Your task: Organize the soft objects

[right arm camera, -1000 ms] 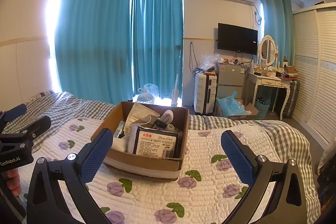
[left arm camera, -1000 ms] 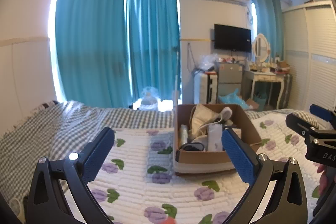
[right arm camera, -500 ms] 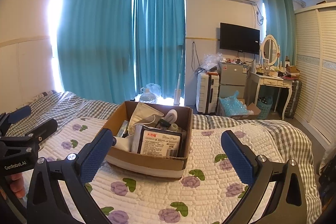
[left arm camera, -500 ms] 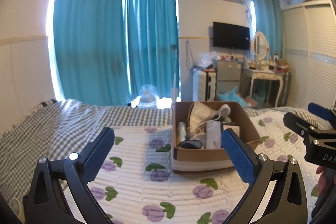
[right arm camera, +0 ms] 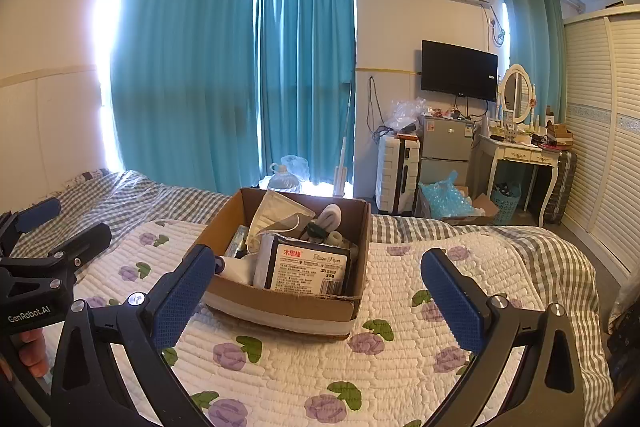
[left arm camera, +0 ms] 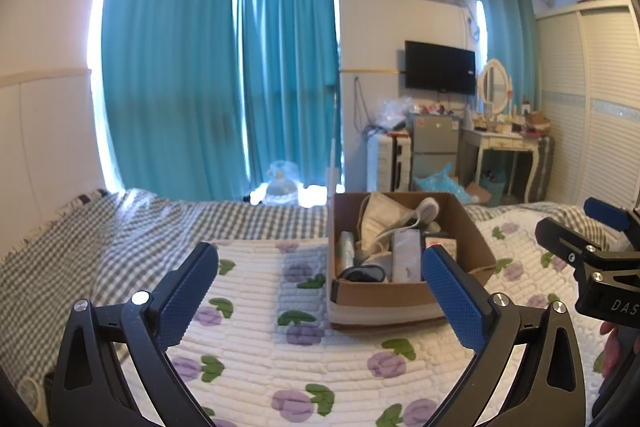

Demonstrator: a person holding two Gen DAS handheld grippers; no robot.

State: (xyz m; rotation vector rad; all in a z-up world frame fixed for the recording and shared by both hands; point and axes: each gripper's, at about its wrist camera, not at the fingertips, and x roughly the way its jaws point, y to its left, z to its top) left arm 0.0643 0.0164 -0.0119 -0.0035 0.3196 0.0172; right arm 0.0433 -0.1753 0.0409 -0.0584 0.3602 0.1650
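Observation:
An open cardboard box [left arm camera: 384,297] [right arm camera: 280,301] sits on the quilted bed. It holds a dark tissue pack [right arm camera: 308,267], a white face mask [right arm camera: 280,215] [left arm camera: 378,217], a white tube [right arm camera: 236,267] and other small items. My left gripper [left arm camera: 320,281] is open and empty, hovering over the quilt with the box just ahead to the right. My right gripper [right arm camera: 318,285] is open and empty, with the box between and just beyond its fingertips. Each gripper shows at the edge of the other's view.
The bed has a white quilt [right arm camera: 400,347] with purple flowers over a grey checked sheet [left arm camera: 100,239]. Teal curtains [right arm camera: 240,75], a white suitcase [right arm camera: 396,173], a small fridge [right arm camera: 446,147], a dressing table [right arm camera: 520,155] and a wardrobe [right arm camera: 600,147] stand beyond the bed.
Both grippers have moved slightly closer to the box, which looks a little larger. Both stay open and empty.

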